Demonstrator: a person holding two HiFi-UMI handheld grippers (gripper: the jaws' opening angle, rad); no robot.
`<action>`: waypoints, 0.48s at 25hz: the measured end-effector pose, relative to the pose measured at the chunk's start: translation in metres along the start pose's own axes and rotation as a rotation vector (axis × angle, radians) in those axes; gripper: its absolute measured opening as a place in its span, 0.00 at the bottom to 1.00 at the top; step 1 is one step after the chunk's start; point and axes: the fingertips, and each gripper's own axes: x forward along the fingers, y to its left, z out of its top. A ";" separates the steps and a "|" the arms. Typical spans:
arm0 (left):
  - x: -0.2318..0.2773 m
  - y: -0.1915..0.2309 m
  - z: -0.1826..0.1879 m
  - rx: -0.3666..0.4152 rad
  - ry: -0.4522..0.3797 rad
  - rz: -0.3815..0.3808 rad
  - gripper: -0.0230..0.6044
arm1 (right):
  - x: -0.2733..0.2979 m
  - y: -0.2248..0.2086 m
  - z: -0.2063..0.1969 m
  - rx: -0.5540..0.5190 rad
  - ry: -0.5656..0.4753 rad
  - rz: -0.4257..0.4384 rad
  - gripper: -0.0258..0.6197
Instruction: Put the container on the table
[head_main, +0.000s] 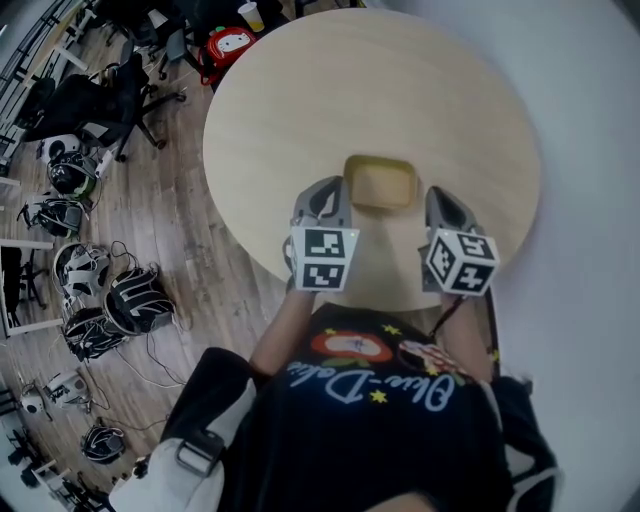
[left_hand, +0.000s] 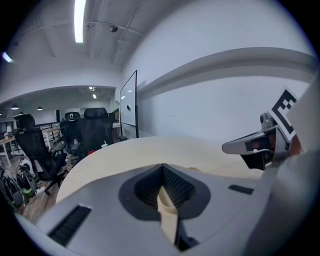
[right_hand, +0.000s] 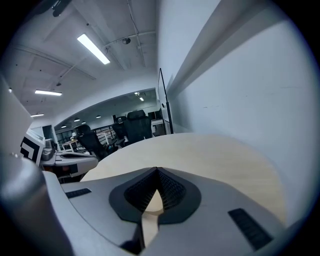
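— Container (head_main: 380, 182): where is it recorded?
— Seen resting on the round table (head_main: 380, 80), near the front edge, between the two grippers.
— Jaws?
— Left gripper (head_main: 322, 200): jaws pressed together, nothing held. Right gripper (head_main: 446, 208): likewise closed, nothing gripped.

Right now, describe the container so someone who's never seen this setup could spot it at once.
Start at the big round pale-wood table. Near its edge closest to the person, a shallow rectangular container sits between the left gripper and right gripper. Its yellow colour and rounded corners set it apart from those grey grippers.
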 end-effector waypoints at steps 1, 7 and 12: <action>-0.002 -0.001 0.001 0.003 -0.006 0.003 0.04 | -0.001 0.001 0.001 -0.001 -0.005 0.004 0.04; -0.008 -0.002 0.004 0.007 -0.018 0.012 0.04 | -0.005 0.005 0.005 -0.009 -0.018 0.017 0.04; -0.012 -0.002 0.004 0.006 -0.024 0.010 0.04 | -0.008 0.009 0.005 -0.021 -0.021 0.019 0.04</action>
